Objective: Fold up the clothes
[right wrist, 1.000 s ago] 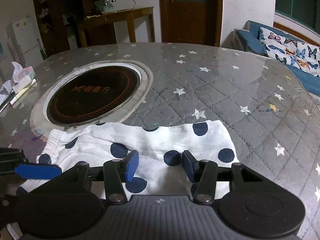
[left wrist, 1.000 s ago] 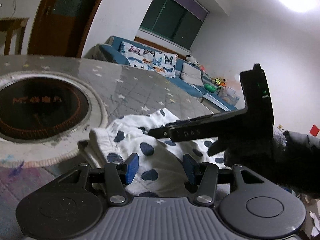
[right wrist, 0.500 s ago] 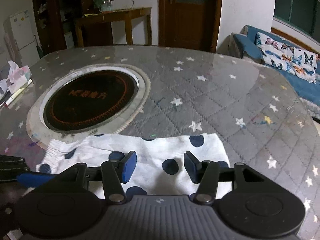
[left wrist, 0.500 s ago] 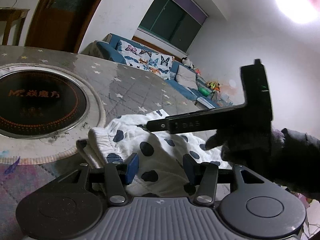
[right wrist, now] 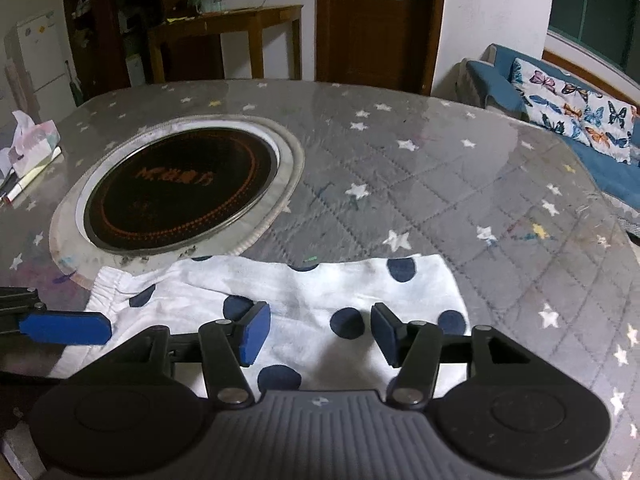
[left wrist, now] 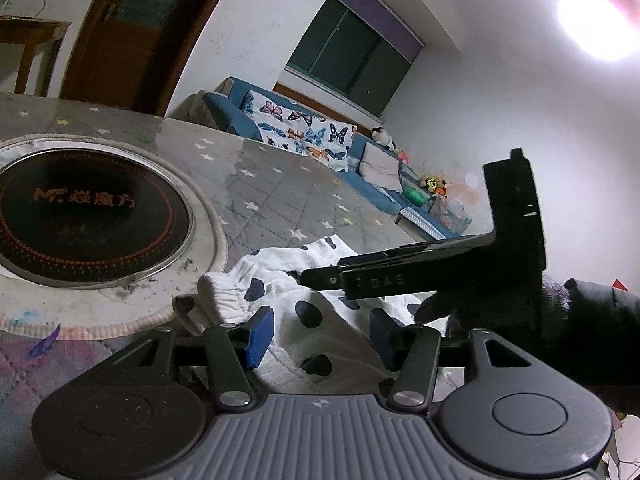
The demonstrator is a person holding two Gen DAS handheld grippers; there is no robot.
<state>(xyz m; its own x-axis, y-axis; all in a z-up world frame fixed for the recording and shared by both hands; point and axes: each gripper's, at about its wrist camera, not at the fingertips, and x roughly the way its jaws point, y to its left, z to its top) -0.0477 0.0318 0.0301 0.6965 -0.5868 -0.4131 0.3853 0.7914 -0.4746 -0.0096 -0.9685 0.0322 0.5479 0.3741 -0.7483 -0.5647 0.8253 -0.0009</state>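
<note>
The white polka-dot garment (right wrist: 304,312) lies folded flat on the star-patterned table (right wrist: 440,184), just beside the round cooktop (right wrist: 180,192). Both the left gripper (left wrist: 320,336) and right gripper (right wrist: 320,334) hover over it — jaws opening, pads clear of the cloth.

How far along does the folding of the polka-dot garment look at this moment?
Done: the polka-dot garment lies on the table as a compact rectangle, apparently already folded. In hand: nothing; the left gripper and right gripper hang over the cloth, jaws opening, pads clear of it. Left: possibly another fold; no other clothes show.
</note>
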